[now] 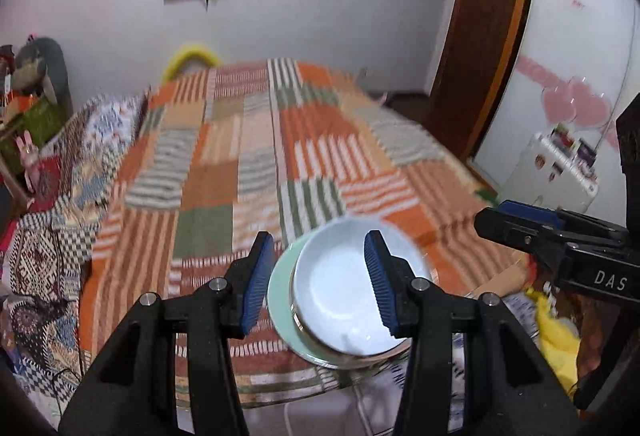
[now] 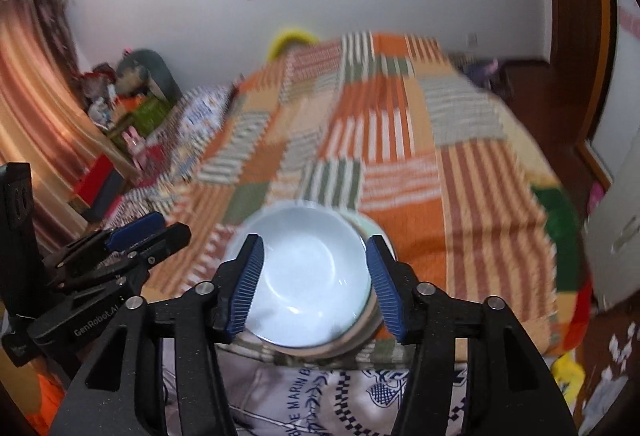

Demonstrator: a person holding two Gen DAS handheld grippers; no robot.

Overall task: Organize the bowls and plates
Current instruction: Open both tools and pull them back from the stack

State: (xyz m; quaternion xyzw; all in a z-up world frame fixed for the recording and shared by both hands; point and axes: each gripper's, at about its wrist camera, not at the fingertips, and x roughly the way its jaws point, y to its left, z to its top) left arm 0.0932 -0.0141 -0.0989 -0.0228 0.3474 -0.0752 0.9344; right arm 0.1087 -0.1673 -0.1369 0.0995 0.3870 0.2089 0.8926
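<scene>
Both tools hang apart above a stacked white bowl on the bed.

"DAS" reads on the right tool (image 1: pixel 520 220), "GenRobot.AI" on the left tool (image 2: pixel 132 236); both are released, nothing between the pads. The white bowl (image 2: pixel 312 272) sits on a pale green plate (image 1: pixel 280 300) near the patchwork bedspread's (image 1: pixel 248 156) front edge; printed cloth (image 2: pixel 320 396) reading "MARIN" lies below, the bedspread behind open.

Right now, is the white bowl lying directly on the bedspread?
No, the white bowl sits on top of a pale green plate, and that plate lies on the bedspread.
</scene>
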